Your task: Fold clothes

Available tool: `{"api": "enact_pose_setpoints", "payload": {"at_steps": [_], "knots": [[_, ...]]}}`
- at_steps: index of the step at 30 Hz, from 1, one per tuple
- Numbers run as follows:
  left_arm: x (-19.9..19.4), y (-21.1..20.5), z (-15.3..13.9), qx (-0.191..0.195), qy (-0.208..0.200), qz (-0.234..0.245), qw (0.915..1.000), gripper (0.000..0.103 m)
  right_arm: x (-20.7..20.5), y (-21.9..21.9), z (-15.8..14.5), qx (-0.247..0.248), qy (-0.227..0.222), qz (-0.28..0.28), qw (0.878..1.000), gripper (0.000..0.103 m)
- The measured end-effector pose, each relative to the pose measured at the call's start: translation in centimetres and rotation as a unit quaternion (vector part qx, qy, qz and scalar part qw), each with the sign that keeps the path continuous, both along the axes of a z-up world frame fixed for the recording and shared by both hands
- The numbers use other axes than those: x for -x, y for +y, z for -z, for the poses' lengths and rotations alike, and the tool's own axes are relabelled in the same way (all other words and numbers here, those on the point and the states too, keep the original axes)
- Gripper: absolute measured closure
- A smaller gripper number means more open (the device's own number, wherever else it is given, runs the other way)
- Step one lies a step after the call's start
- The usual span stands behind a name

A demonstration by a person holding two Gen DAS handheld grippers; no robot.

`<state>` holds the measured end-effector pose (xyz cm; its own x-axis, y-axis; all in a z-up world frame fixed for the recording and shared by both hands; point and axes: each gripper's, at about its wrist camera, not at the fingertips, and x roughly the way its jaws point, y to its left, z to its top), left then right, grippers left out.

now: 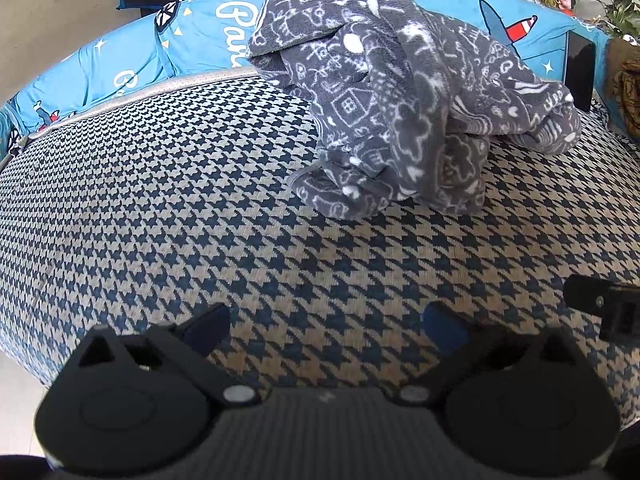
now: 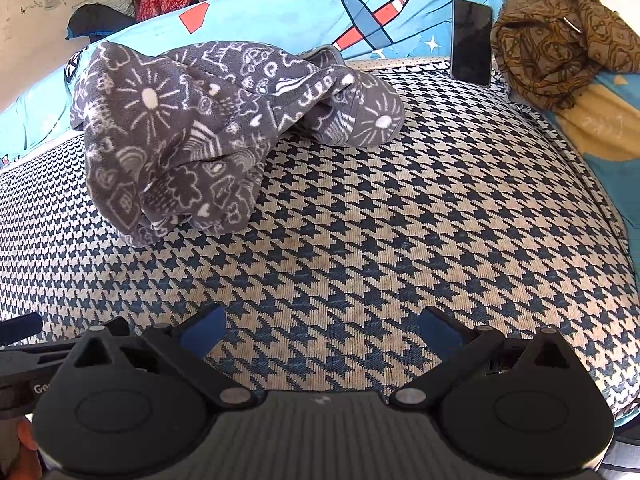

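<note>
Fingers (image 1: pixel 444 326) of both grippers spread empty; one crumpled grey garment (image 1: pixel 396 92).

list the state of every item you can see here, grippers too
grey patterned garment: crumpled in a heap, unfolded, on the houndstooth surface
phone: upright, leaning on the blue cushion, screen dark
brown patterned cloth: bunched up beside the phone
left gripper: open, holding nothing
right gripper: open, holding nothing

On the blue sheet (image 1: pixel 120 64) behind the grey fleece garment (image 1: pixel 400 100), I read white script "Par", perhaps "Paris"; my left gripper (image 2: pixel 24 364) shows "Ge".
</note>
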<state>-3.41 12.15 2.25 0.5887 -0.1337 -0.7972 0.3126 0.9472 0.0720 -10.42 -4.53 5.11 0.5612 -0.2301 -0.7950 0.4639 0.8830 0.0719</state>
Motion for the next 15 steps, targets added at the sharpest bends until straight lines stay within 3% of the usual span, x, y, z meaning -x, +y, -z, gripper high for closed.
{"api": "enact_pose_setpoints", "payload": {"at_steps": [15], "knots": [[0.09, 0.18, 0.22, -0.003, 0.004, 0.012, 0.9999, 0.000, 0.01, -0.15, 0.29, -0.002, 0.007, 0.003, 1.000, 0.000]]}}
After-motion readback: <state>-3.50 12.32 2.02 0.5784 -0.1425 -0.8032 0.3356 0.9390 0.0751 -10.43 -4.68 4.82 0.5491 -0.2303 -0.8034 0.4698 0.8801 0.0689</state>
